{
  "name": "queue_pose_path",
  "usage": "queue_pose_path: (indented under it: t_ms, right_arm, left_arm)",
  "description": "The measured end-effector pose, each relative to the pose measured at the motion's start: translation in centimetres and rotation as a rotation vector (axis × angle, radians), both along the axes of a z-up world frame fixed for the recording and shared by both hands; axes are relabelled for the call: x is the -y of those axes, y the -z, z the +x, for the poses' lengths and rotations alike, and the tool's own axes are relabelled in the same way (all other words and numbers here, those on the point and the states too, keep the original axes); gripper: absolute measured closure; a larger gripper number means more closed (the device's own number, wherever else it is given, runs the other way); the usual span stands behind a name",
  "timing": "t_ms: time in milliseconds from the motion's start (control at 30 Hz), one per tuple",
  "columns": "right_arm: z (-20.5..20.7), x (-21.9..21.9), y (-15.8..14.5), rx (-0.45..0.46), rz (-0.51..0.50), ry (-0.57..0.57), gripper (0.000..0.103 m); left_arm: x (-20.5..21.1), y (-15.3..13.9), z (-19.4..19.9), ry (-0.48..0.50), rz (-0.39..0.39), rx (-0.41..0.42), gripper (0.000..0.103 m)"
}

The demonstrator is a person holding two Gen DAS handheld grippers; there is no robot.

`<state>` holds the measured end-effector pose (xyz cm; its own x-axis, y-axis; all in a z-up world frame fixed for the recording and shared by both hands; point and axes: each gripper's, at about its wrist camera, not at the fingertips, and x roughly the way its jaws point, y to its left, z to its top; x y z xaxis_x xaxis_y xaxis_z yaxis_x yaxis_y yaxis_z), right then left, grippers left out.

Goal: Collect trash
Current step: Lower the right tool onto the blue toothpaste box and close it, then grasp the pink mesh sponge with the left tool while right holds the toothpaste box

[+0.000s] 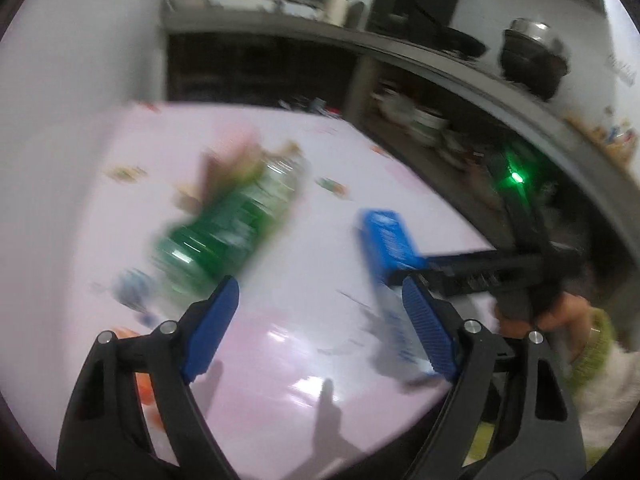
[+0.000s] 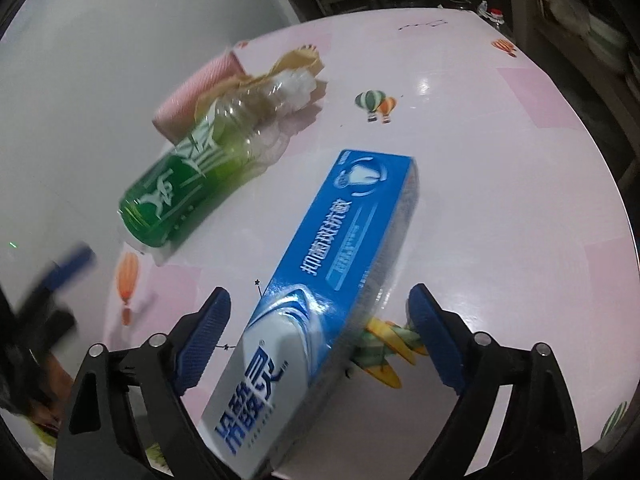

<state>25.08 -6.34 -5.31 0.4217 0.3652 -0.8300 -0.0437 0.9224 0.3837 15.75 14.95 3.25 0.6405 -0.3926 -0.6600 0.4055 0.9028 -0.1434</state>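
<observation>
A blue toothpaste box (image 2: 320,280) lies on the pink table (image 2: 500,200), reaching in between the open jaws of my right gripper (image 2: 318,312); the pads do not touch it. The box also shows in the left wrist view (image 1: 386,248). A green plastic bottle (image 2: 188,176) lies on its side to the left, blurred in the left wrist view (image 1: 228,224). My left gripper (image 1: 318,300) is open and empty above the table, the bottle just ahead of its left finger. The right gripper (image 1: 500,272) shows at its right, by the box.
A pink striped roll (image 2: 200,88) and crumpled brown paper (image 2: 296,64) lie behind the bottle. A dark shelf unit with bowls (image 1: 428,120) and a pot (image 1: 532,56) stands beyond the table. The table's near edge runs just under both grippers.
</observation>
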Motion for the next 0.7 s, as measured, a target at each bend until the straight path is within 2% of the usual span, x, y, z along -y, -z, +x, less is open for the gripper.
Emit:
queue_pose_path:
  t_ms: [100, 133, 200, 367, 600, 700]
  right_arm:
    - [0.3, -0.7, 0.5, -0.015, -0.027, -0.004, 0.026]
    - [0.3, -0.8, 0.5, -0.007, -0.046, 0.001, 0.031]
    - [0.3, -0.6, 0.6, -0.007, -0.046, 0.009, 0.034]
    - [-0.6, 0.9, 0.6, 0.001, -0.042, 0.040, 0.042]
    - [-1.5, 3.1, 0.7, 0.013, -0.040, 0.082, 0.044]
    - [-1.7, 3.6, 0.7, 0.018, -0.025, 0.092, 0.045]
  left_arm:
    - [-0.3, -0.3, 1.6, -0.082, 0.142, 0.052, 0.023]
    - [-0.5, 0.0, 2.2, -0.091, 0.169, 0.057, 0.023]
    - [-0.6, 0.6, 3.8, -0.104, 0.190, 0.027, 0.024]
    - [-1.1, 1.0, 6.3, -0.116, 0.186, 0.009, 0.023]
    - [-1.1, -1.3, 9.0, -0.113, 0.085, 0.029, 0.024]
    - [-0.4, -1.7, 11.7, -0.106, 0.080, 0.008, 0.029]
